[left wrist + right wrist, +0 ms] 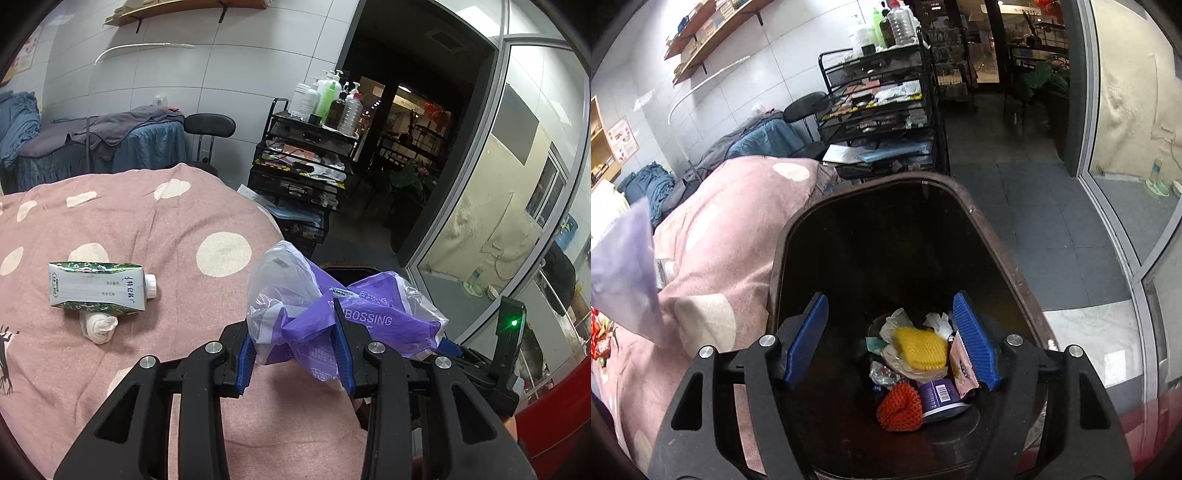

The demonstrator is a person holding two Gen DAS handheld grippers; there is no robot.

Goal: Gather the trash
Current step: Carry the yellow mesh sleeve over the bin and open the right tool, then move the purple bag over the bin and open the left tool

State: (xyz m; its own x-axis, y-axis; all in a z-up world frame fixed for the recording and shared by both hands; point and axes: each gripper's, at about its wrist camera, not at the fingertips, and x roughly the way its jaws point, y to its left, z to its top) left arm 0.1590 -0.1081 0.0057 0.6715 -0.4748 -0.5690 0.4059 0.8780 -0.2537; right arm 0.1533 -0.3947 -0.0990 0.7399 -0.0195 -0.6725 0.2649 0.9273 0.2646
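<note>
My left gripper (295, 354) is shut on a crumpled purple and clear plastic wrapper (376, 321), held at the right edge of the pink spotted bed cover (166, 221). A green and white drink carton (98, 290) lies on the cover to the left, with a wad of white tissue (99, 325) just below it. My right gripper (892, 339) is open and empty above the mouth of a dark brown trash bin (997, 236). In the bin lie a yellow foam net (919, 347), an orange foam net (900, 406), a purple cup (940, 397) and paper scraps. The wrapper shows at the far left of the right wrist view (624, 266).
A black wire cart (306, 158) with bottles on top stands beyond the bed. A black stool (208, 127) and a blue-covered bed (110, 147) are behind. A glass door (517, 184) and dark tiled floor (1034, 206) are to the right. Red snack wrappers (600, 338) lie at the left edge.
</note>
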